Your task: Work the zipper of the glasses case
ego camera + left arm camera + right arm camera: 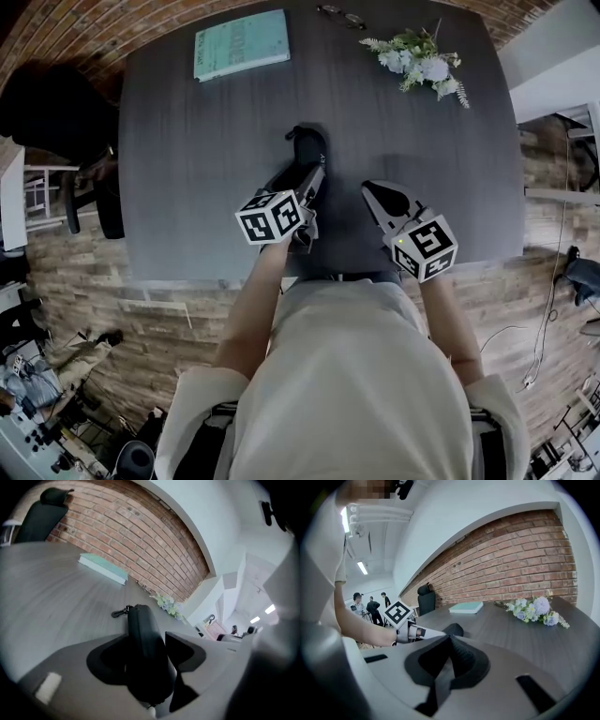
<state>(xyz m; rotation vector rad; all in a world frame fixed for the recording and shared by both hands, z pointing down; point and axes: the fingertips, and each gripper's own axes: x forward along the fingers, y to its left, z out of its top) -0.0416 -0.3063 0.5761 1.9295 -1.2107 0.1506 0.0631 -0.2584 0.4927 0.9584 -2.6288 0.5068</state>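
Brick walls (pixel 525 559) are curving round the dark grey table (pixel 206 169) that we are working at, and wooden flooring (pixel 141 319) is showing below its near edge. Along the far side, a teal book (pixel 241 44) is lying at the left, a pair of spectacles (pixel 341 16) is lying at the very edge, and a spray of pale flowers (pixel 420 61) is lying at the right.

The black glasses case (pixel 307 142) is lying near the middle of the table, well apart from all three, with its length running away from us. We are holding our left gripper (pixel 146 637) around its near end. Its fingers (pixel 187 651) are standing wide, one on each side of the case, and are pressing against its flanks. A small dark clip (pixel 120 612) is sticking out to the left from the case's far end.

We are holding our right gripper (pixel 373 190) just to the right of the case and apart from it, pointing forward and a little downward. Its fingers (pixel 464 660) are pressing together with nothing between them.

Beyond the table's far left corner a black chair (pixel 425 599) is standing against the brick. A few people (pixel 370 605) are standing in the background of the right gripper view.
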